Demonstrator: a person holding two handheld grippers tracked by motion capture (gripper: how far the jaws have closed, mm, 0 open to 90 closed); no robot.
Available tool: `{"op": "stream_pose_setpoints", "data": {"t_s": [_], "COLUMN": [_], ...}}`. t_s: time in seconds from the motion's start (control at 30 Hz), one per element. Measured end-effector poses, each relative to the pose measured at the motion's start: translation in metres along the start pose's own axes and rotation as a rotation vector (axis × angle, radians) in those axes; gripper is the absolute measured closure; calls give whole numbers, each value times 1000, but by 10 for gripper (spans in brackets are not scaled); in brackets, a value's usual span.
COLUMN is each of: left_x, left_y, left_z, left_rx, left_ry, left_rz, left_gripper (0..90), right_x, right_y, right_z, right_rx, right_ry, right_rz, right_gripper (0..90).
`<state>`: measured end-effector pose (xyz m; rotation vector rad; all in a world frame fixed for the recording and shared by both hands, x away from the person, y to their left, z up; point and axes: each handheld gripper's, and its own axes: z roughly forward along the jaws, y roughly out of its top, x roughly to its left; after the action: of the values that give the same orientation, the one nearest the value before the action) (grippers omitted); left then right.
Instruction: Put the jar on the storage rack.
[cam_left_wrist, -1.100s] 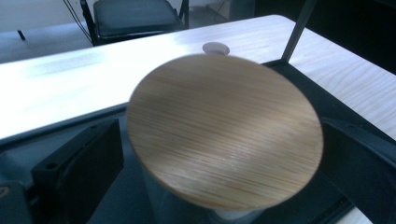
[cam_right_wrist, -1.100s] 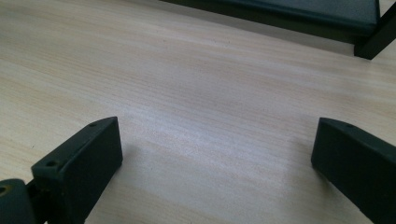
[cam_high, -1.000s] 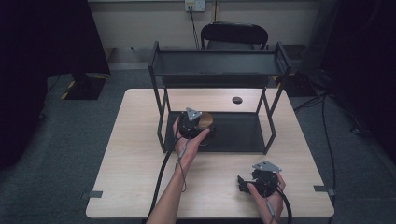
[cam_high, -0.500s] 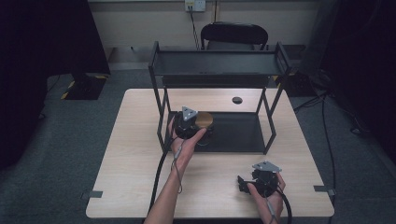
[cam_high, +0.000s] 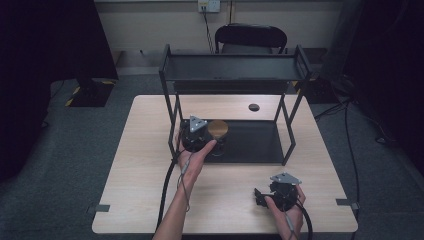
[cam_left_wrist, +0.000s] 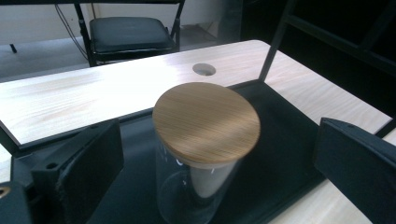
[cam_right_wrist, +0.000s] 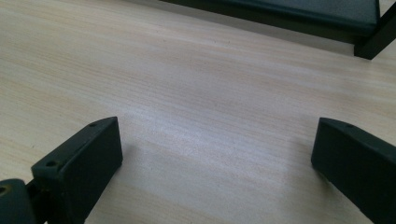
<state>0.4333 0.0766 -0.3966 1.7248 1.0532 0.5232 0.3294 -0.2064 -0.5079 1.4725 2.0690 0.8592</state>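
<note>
You've got no readable text here. The jar has faint white marks on the glass under the lid, too blurred to read; can't tell if they're letters or a scale. No labels or nos. legible on the rack, table or grippers.

A clear glass jar with a round wooden lid stands upright on the rack's dark lower shelf.
</note>
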Motion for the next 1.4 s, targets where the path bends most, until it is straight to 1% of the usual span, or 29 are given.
{"op": "stream_pose_setpoints", "data": {"t_s": [0.07, 0.1, 0.17, 0.2, 0.43, 0.53, 0.57, 0.63, 0.73, 0.93, 1.4], "left_x": [0, 0, -1, 0, 1, 2, 2, 1, 1, 1, 2], "left_y": [2, 2, 2, 2, -4, -6, -7, -9, -11, -16, -36], "left_z": [-5, -7, -10, -12, -25, -30, -33, -37, -43, -54, -79], "left_rx": [-8, -10, -10, -11, -23, -8, -3, -4, -10, -21, -52], "left_ry": [-8, -11, -4, -8, 2, -1, -2, 8, 8, 19, 49], "left_rz": [-11, -8, 0, 0, -8, -20, -16, -14, -27, -18, -34], "left_gripper": [15, 15, 15, 15, 11, 11, 11, 11, 11, 11, 11], "right_x": [0, 0, 0, 0, 0, 0, 0, 0, 0, 0, 0], "right_y": [0, 0, 0, 0, 0, 0, 0, 0, 0, 0, 0], "right_z": [0, 0, 0, 0, 0, 0, 0, 0, 0, 0, 0], "right_rx": [0, 0, 0, 0, 0, 0, 0, 0, 0, 0, 0], "right_ry": [0, 0, -1, 0, 0, 0, 0, 0, 0, 0, 0], "right_rz": [0, 0, 0, 0, 0, 1, 0, 0, 0, 1, 0], "right_gripper": [9, 9, 9, 9, 9, 9, 9, 9, 9, 9, 9]}}
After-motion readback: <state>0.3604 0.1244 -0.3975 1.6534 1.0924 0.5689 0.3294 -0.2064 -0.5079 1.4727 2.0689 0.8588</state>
